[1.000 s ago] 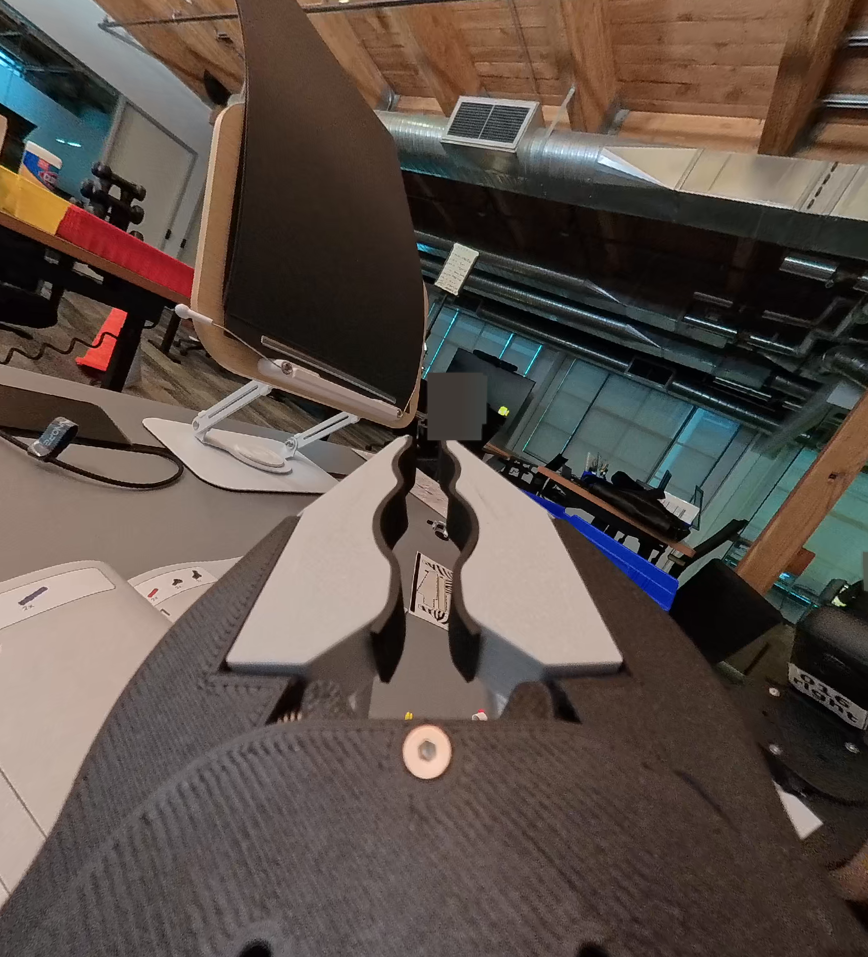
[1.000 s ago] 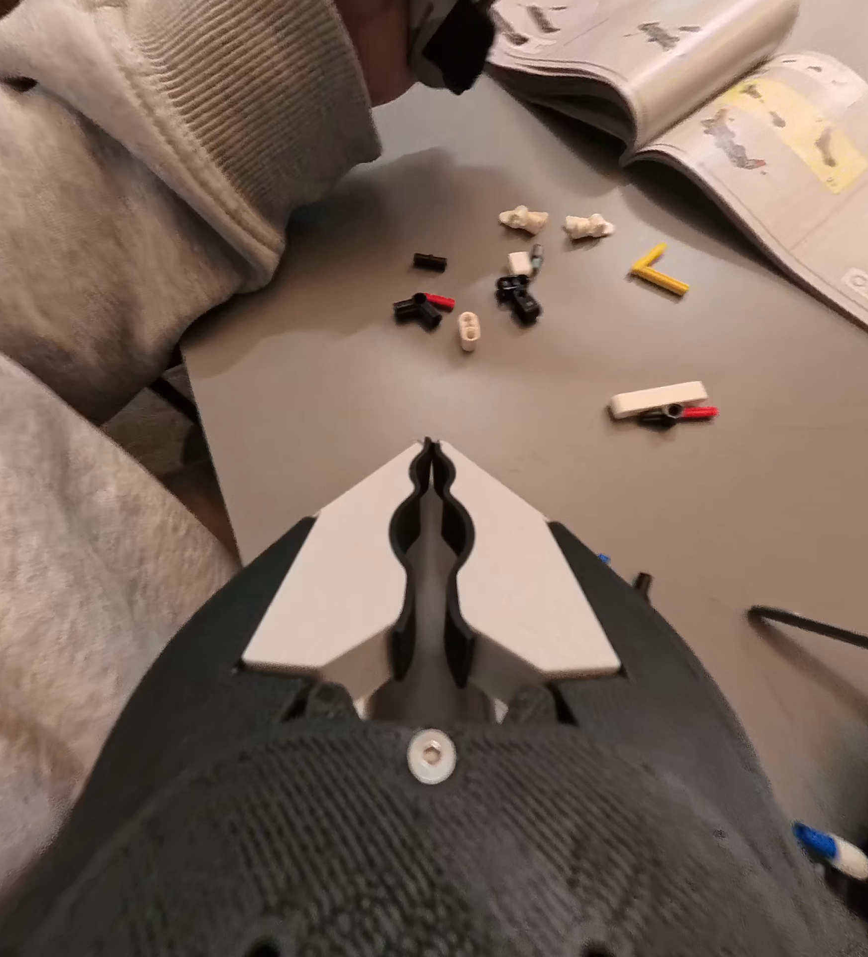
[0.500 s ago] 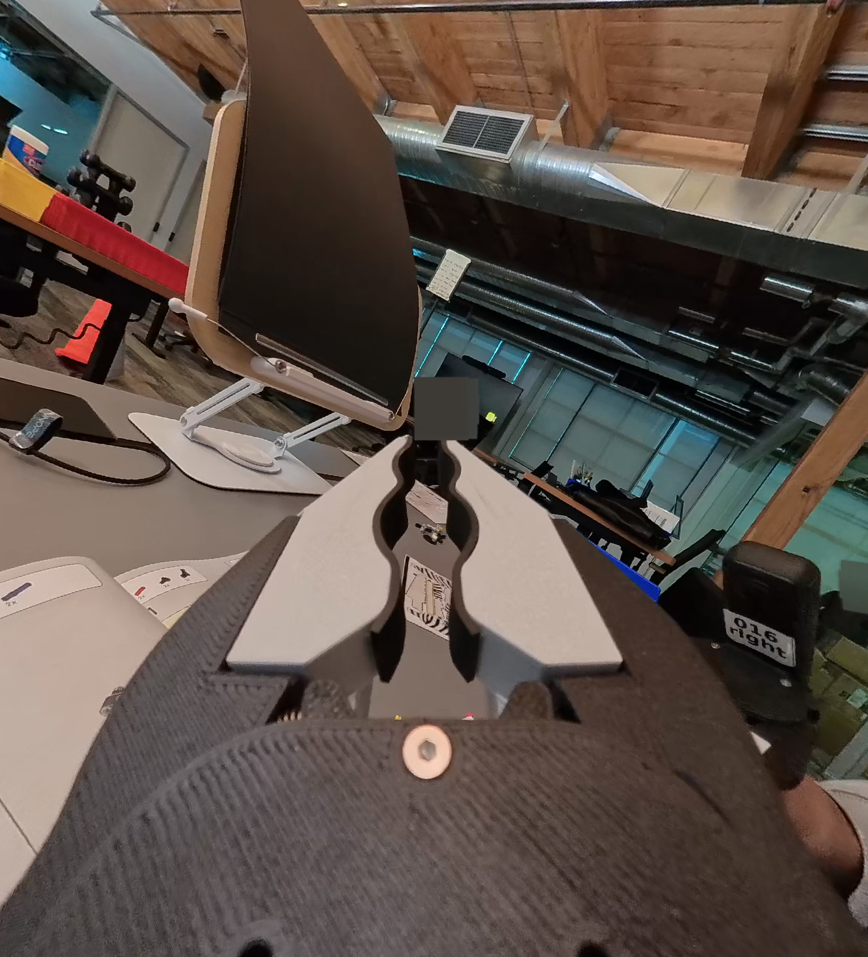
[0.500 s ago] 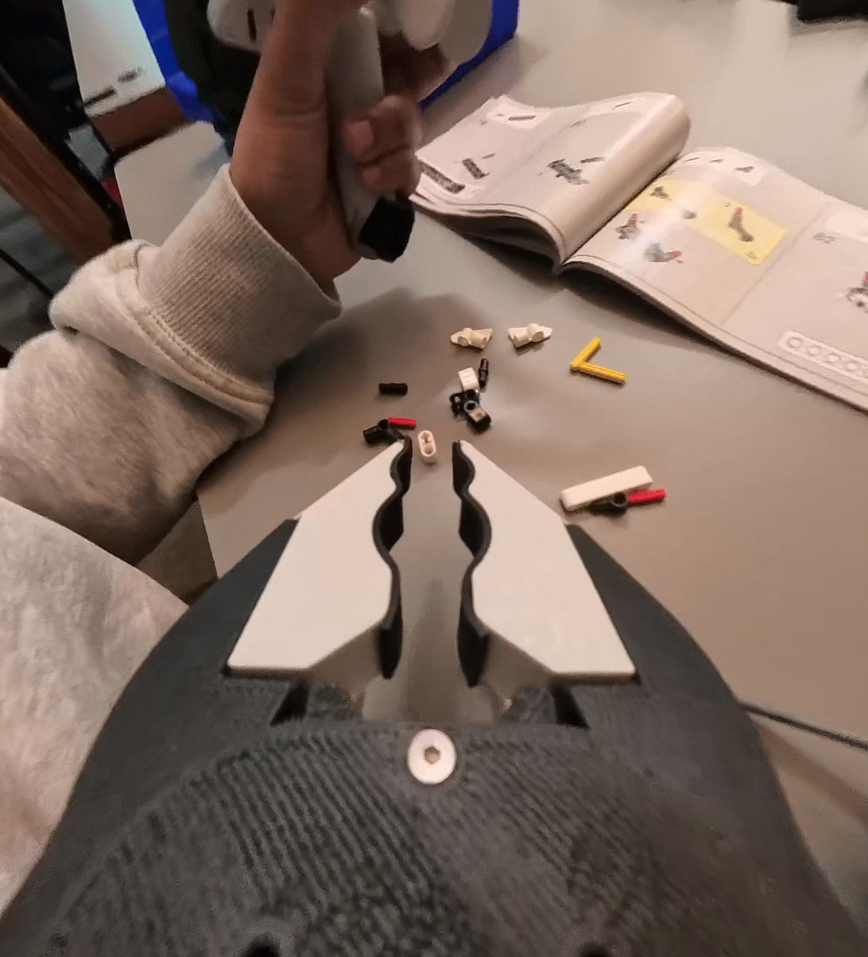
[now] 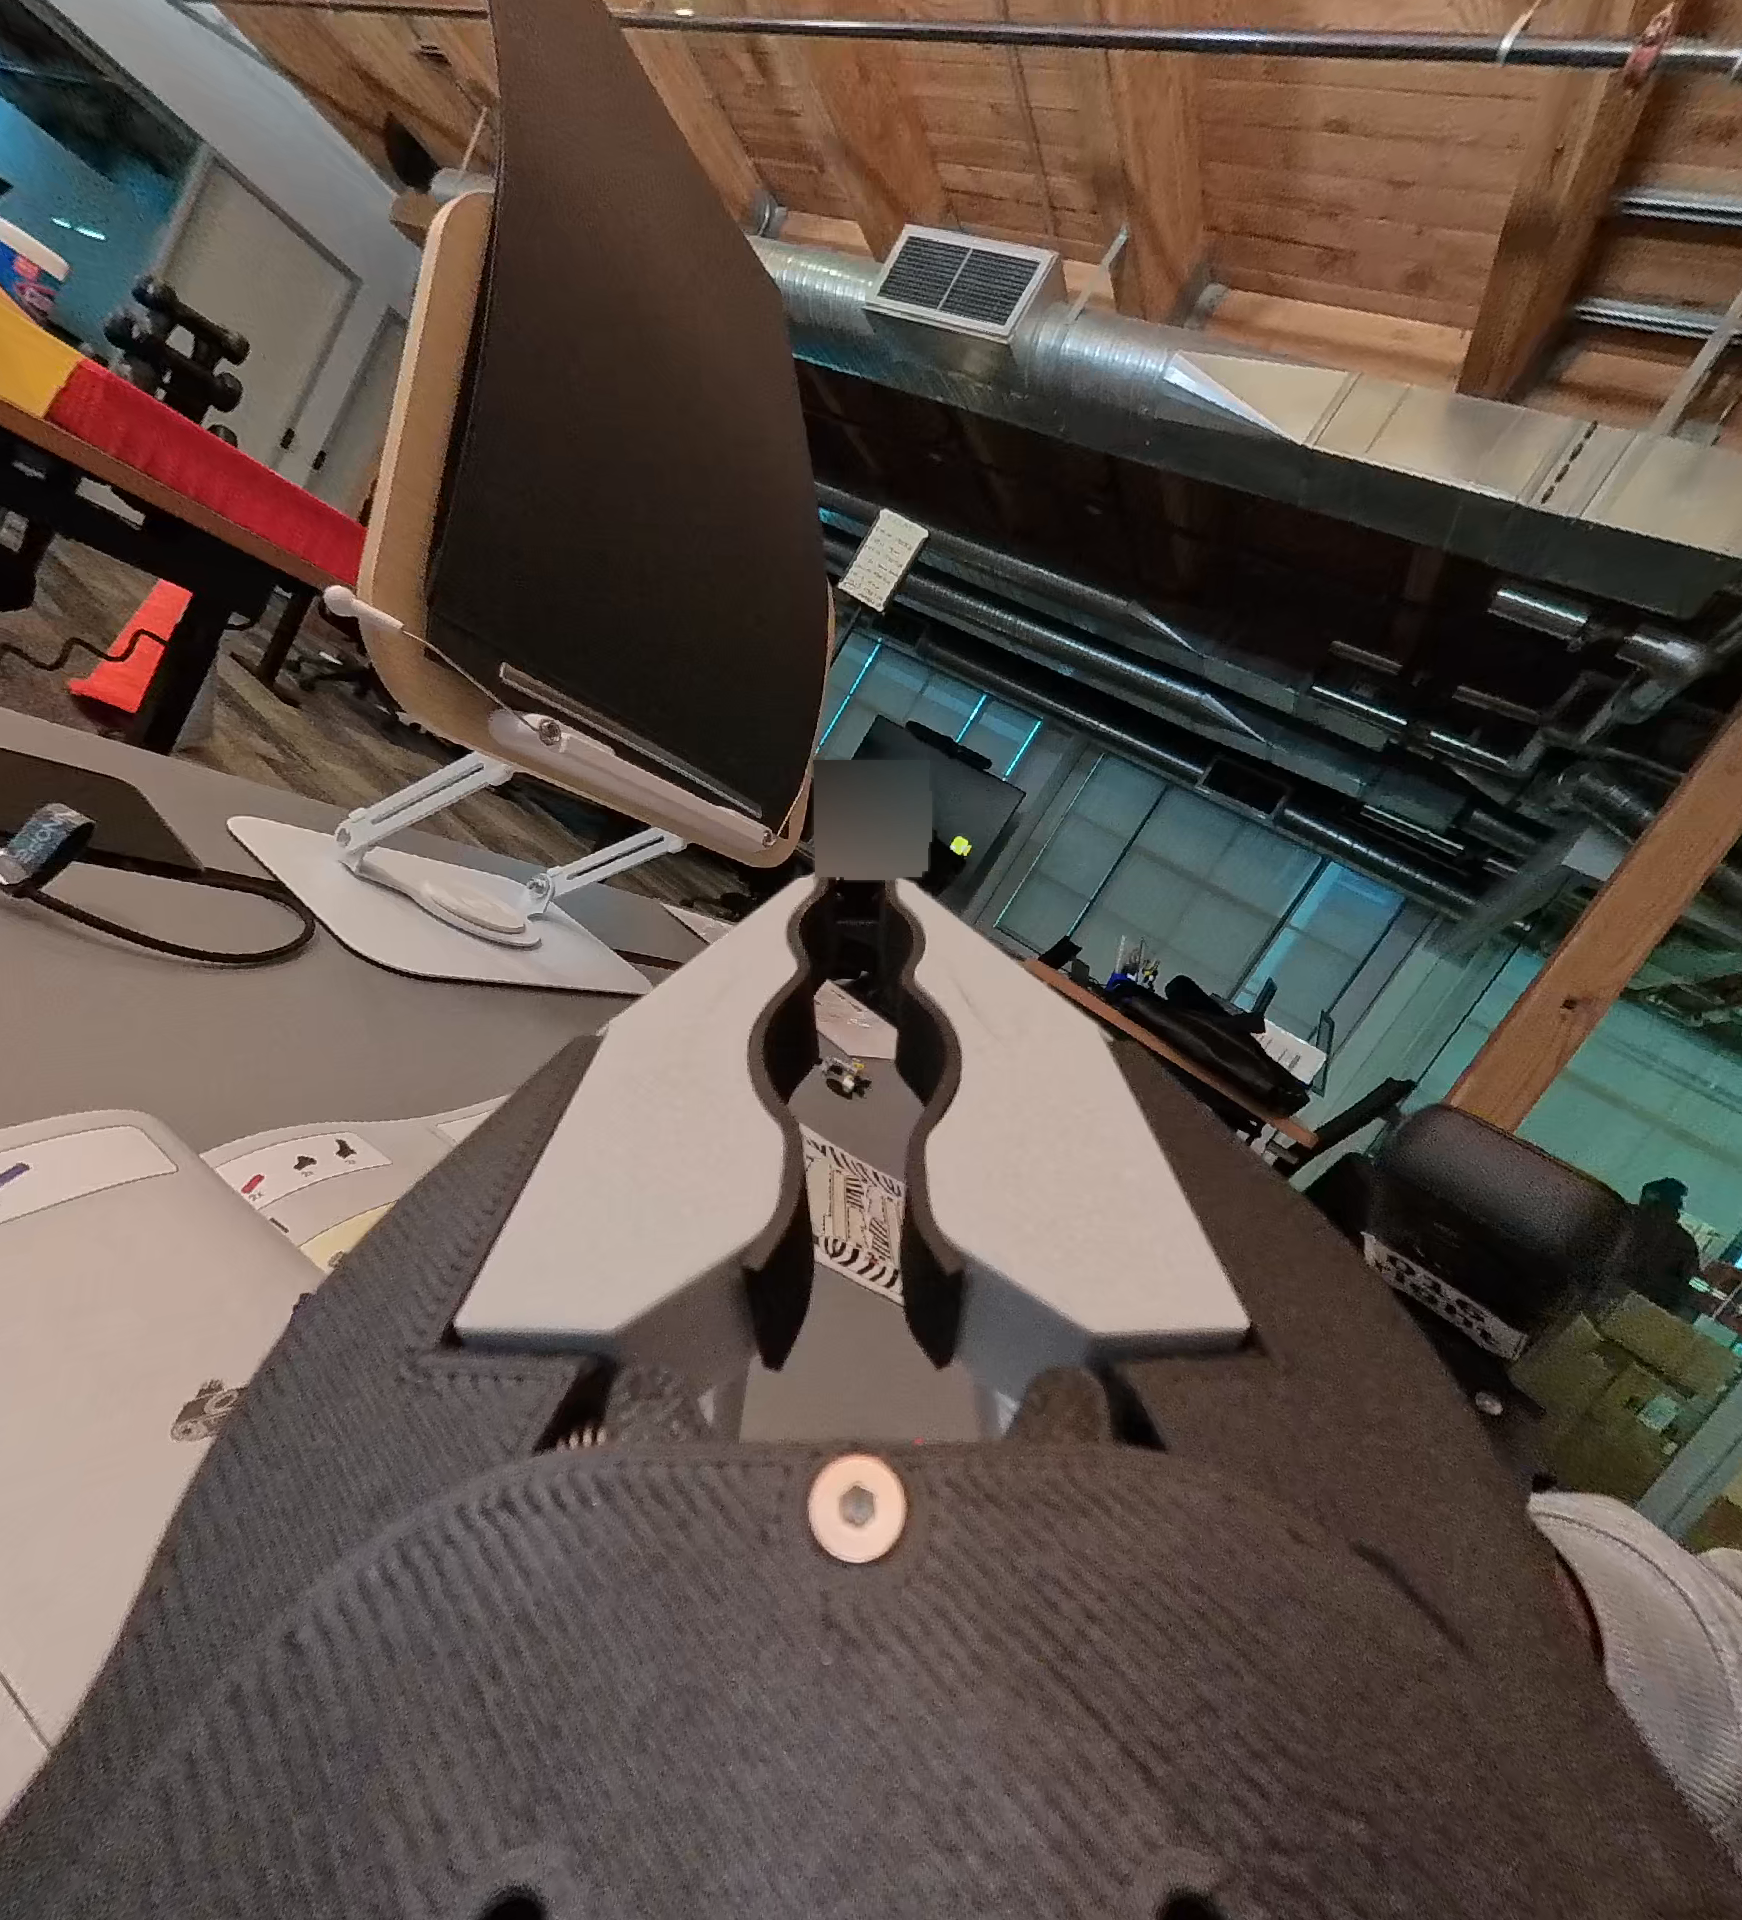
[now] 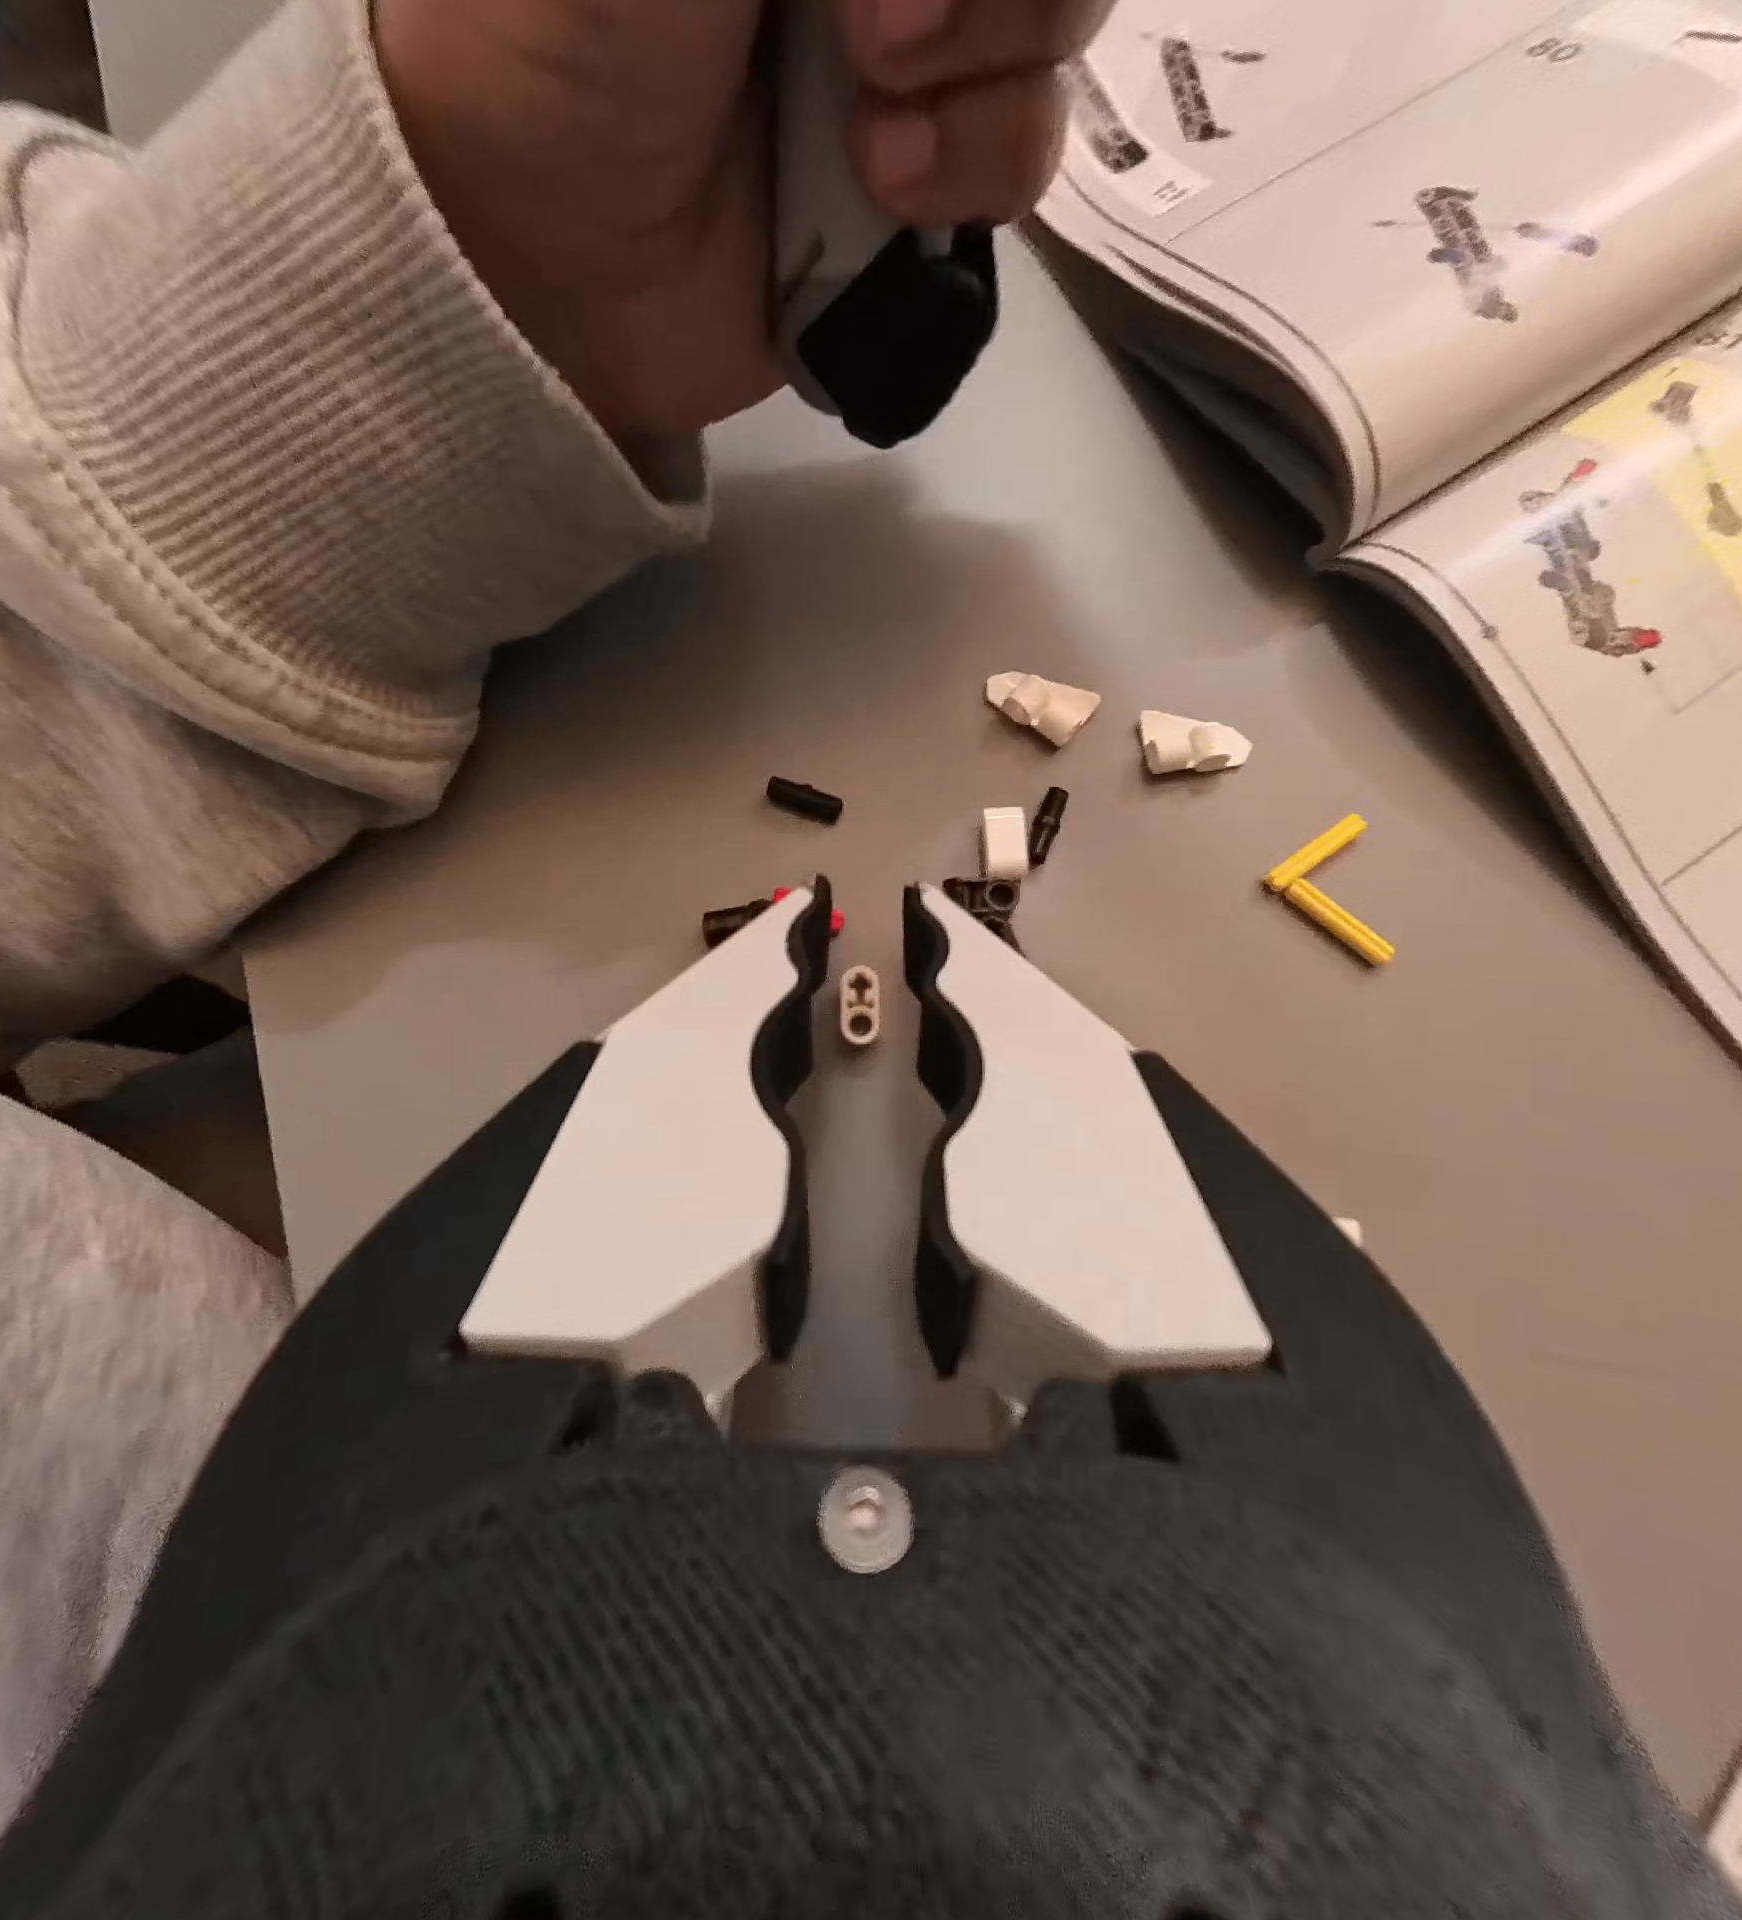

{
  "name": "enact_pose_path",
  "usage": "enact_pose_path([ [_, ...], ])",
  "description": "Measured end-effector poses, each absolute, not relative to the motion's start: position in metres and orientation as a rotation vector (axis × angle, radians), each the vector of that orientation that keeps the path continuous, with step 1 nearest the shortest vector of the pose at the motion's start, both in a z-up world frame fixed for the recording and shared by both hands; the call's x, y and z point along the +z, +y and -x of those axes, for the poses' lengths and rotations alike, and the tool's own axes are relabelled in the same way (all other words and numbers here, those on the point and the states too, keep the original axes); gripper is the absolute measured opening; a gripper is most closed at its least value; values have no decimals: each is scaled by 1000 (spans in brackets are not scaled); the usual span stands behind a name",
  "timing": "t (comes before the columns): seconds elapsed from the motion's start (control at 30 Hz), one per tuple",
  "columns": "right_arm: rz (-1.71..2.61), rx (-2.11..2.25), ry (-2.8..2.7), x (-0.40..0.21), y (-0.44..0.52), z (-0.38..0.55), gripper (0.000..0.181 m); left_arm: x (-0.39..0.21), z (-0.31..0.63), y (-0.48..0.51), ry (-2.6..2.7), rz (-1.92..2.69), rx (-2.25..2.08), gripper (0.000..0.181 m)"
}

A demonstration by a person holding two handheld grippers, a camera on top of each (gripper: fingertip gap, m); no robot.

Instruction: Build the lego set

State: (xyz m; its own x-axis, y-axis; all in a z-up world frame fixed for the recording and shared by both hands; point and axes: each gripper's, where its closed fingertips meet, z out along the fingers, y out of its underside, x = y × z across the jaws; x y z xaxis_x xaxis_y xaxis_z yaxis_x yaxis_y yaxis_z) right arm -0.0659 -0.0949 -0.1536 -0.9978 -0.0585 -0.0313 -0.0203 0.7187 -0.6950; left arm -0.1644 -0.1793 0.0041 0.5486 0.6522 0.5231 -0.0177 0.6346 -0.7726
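Since a moment ago the right gripper has dropped closer to the table, its jaws narrowly parted and empty. The small tan two-hole connector now lies between its fingertips, long axis running along the fingers. Beyond the connector sit black pins, white pieces and two yellow axles. The left gripper, slightly parted and empty, points away over the desk.
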Motion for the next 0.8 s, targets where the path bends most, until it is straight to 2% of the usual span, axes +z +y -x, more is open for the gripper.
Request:
enact_pose_path([
  [0.2,262,-1064,2936,-165,-94,61,16,4,165,-179,-915,789,428,5],
  [0.4,310,-1056,2896,-166,-99,56,9,3,165,-181,-919,782,423,5],
  [0.8,324,-1091,2876,-162,-113,51,22,3,166,-181,-923,773,404,5],
])
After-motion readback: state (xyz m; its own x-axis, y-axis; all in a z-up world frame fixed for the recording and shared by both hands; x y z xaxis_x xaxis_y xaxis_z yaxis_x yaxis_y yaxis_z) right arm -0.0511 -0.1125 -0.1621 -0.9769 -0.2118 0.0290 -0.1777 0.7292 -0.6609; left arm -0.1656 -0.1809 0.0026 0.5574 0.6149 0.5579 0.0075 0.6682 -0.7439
